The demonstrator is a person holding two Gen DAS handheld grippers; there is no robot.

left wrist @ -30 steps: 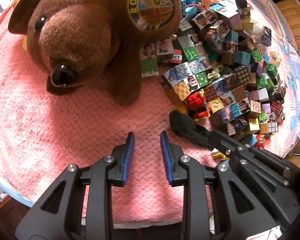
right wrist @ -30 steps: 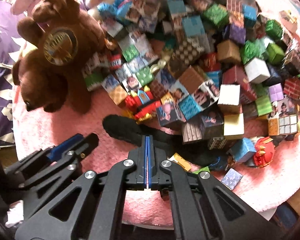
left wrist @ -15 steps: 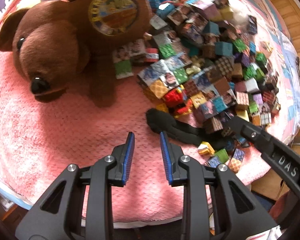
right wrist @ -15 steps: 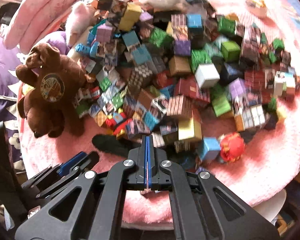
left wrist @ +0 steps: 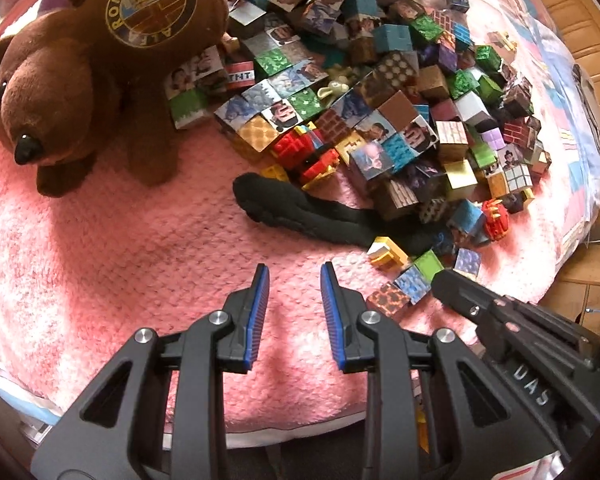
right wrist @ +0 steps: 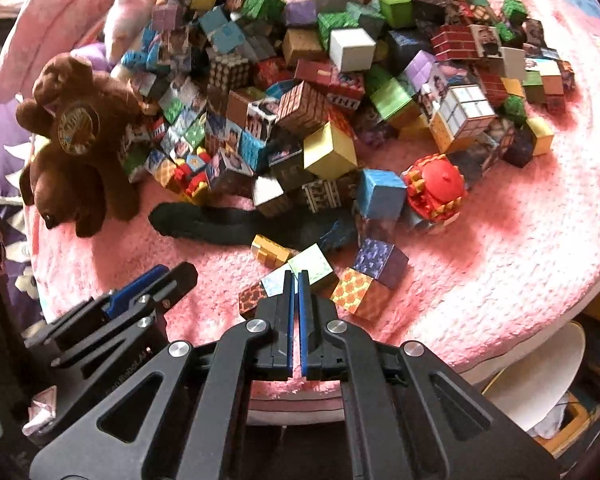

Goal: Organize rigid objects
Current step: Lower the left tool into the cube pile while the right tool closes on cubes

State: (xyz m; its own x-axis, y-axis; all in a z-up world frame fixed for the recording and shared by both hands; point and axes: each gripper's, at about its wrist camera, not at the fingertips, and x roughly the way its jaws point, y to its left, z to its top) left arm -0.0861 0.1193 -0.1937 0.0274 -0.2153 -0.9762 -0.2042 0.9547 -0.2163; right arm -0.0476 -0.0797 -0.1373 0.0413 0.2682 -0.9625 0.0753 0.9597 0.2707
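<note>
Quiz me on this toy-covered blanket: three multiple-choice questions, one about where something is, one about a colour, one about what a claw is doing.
1. Where does the black sock lie?
A. at the near edge of the cube pile
B. on the bear's head
C. in a claw

2. What colour is the blanket?
A. green
B. pink
C. white

3. How is the left claw?
A. gripping a cube
B. open and empty
C. gripping the bear

Answers: 1 A, it stretches along the cubes' front; 2 B, pink throughout; 3 B, a bare gap shows between its blue pads.
</note>
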